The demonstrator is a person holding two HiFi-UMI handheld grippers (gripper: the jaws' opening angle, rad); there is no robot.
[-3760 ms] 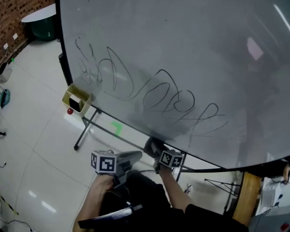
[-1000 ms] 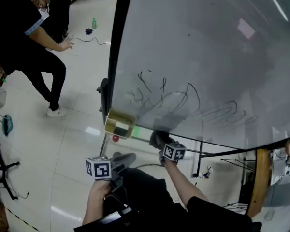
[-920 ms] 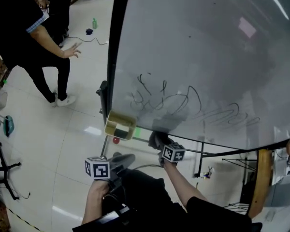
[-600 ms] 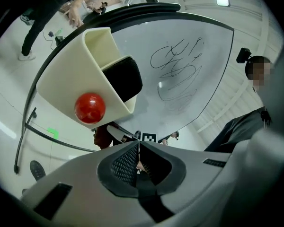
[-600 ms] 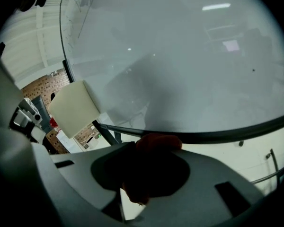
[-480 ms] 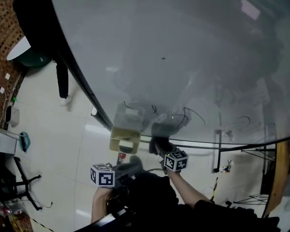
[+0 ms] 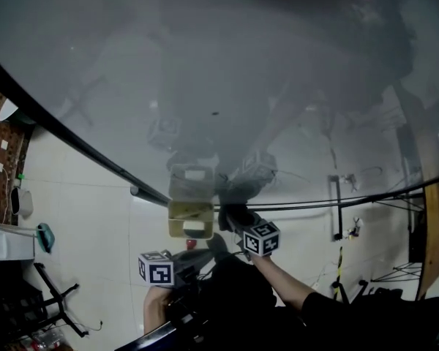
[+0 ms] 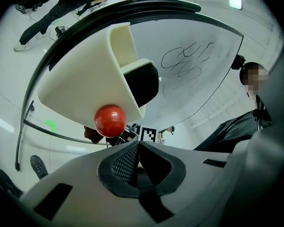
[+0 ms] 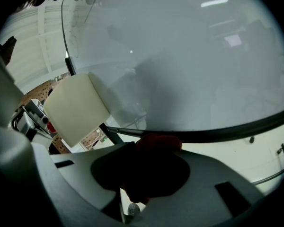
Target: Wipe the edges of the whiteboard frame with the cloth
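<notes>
Whiteboard (image 7: 227,64): fills most of the head view, grey and glossy, with pen scribbles showing in the left gripper view
Frame (image 9: 203,134): thin black band round the board, bottom edge just above the right tongs, corner close at their left
Cream tray (image 8: 80,84): hung at the bottom edge near that corner, black eraser (image 8: 142,82) inside, red ball (image 8: 110,120) at its lower end; just beside the right tongs, so easy to knock on a careless pass
Right tongs (image 7: 235,216): clamped on the cloth and raised to the bottom edge of the frame
Left tongs (image 8: 137,148): pads pressed together with nothing between them, held low under the tray and apart from the board
Cloth (image 9: 158,144): dark wad, reddish at the top, bunched between the right jaws; top of the wad seemingly against the underside of the frame, contact not certain
Step in hand: wiping along the bottom edge near the corner, by the look of it
Doing it well: press the wad onto the black band rather than the grey face; slide along the edge in one steady line; grip firmly enough to stop the cloth dragging out; ease round the tray or stop short of it; leave the left tongs clear of the path
</notes>
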